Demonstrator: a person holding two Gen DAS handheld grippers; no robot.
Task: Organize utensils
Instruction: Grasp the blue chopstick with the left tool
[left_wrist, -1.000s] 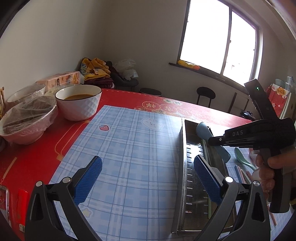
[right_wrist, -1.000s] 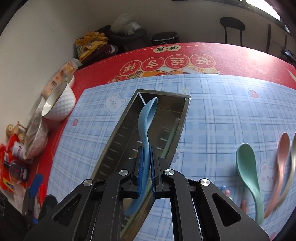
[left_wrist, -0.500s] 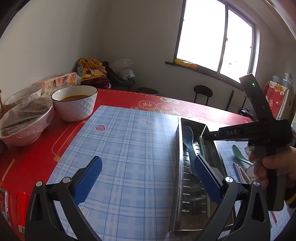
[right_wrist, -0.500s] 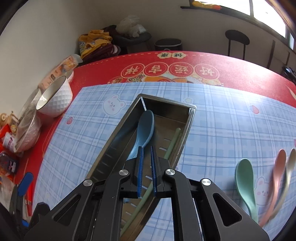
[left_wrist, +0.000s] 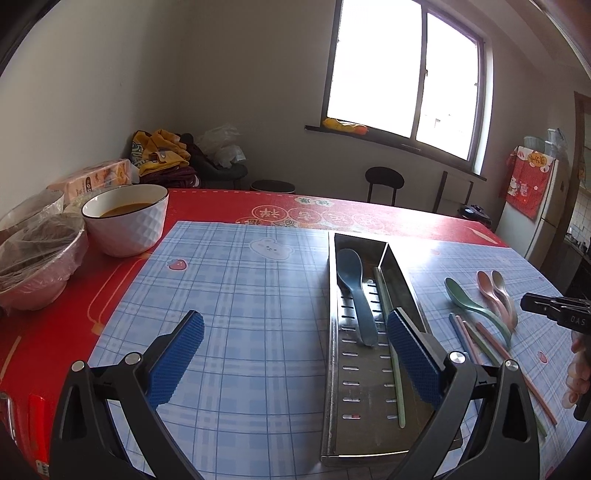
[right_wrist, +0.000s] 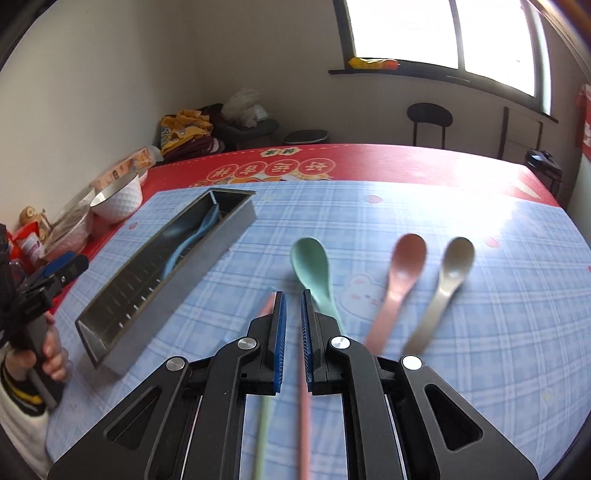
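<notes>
The blue spoon (left_wrist: 356, 291) lies in the metal tray (left_wrist: 334, 332), bowl toward the far end, with a green chopstick (left_wrist: 393, 354) beside it inside. The left gripper (left_wrist: 295, 360) hangs wide open and empty over the tray's near end. Right of the tray, the right gripper (right_wrist: 291, 321) has its jaws nearly together, holding nothing, above the chopsticks (right_wrist: 304, 417) and green spoon (right_wrist: 314, 273); the pink spoon (right_wrist: 400, 277) and grey spoon (right_wrist: 445, 280) lie farther from the tray.

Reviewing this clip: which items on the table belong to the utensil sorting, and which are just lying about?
Part of the job:
- perforated steel tray
- dark blue plastic spoon
- green spoon
- pink spoon
- grey spoon
- loose chopsticks

Lying about:
- white bowl of brown liquid
- film-covered bowl
- tissue pack
</notes>
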